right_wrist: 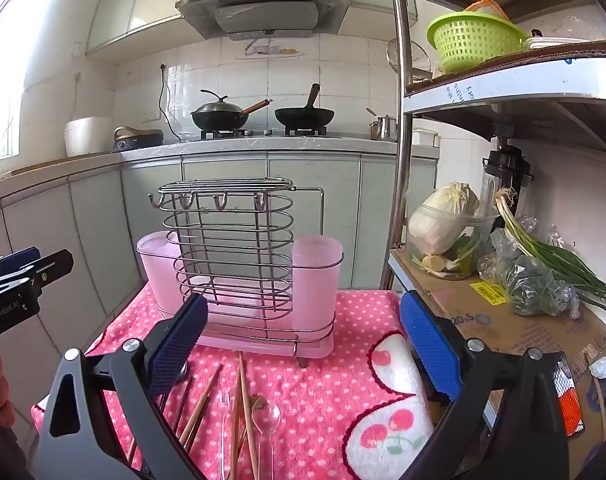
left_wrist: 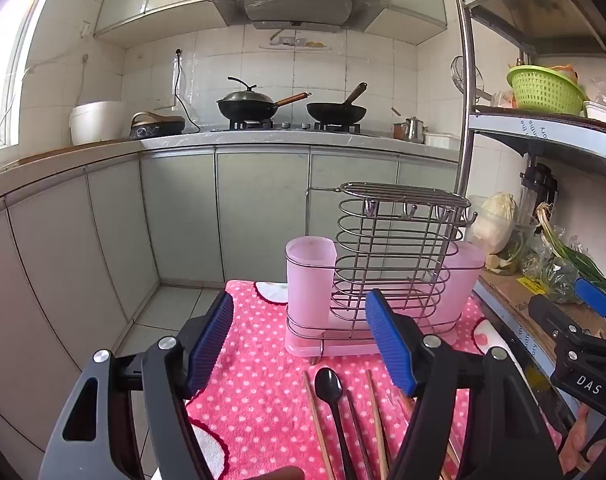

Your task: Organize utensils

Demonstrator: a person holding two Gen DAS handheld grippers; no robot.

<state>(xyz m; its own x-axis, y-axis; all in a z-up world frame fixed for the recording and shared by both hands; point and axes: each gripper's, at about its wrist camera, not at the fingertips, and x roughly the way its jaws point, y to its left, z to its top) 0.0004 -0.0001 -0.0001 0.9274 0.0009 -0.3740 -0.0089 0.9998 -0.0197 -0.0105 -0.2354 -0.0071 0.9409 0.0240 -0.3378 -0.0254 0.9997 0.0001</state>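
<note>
Both your claws are spread wide, holding nothing: left claw [left_wrist: 299, 340], right claw [right_wrist: 301, 344]. Utensils lie loose on the pink cloth [right_wrist: 323, 380] just before the rack [right_wrist: 239, 264]: chopsticks [right_wrist: 245, 408], black spoon [left_wrist: 330, 390], clear spoon [right_wrist: 266, 416]. Rack's pink cups look empty, presumably the destination.

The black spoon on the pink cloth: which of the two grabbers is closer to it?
Left. The black spoon lies between and just below the open left gripper. The open right gripper hovers farther right, over the chopsticks and clear spoon.
</note>
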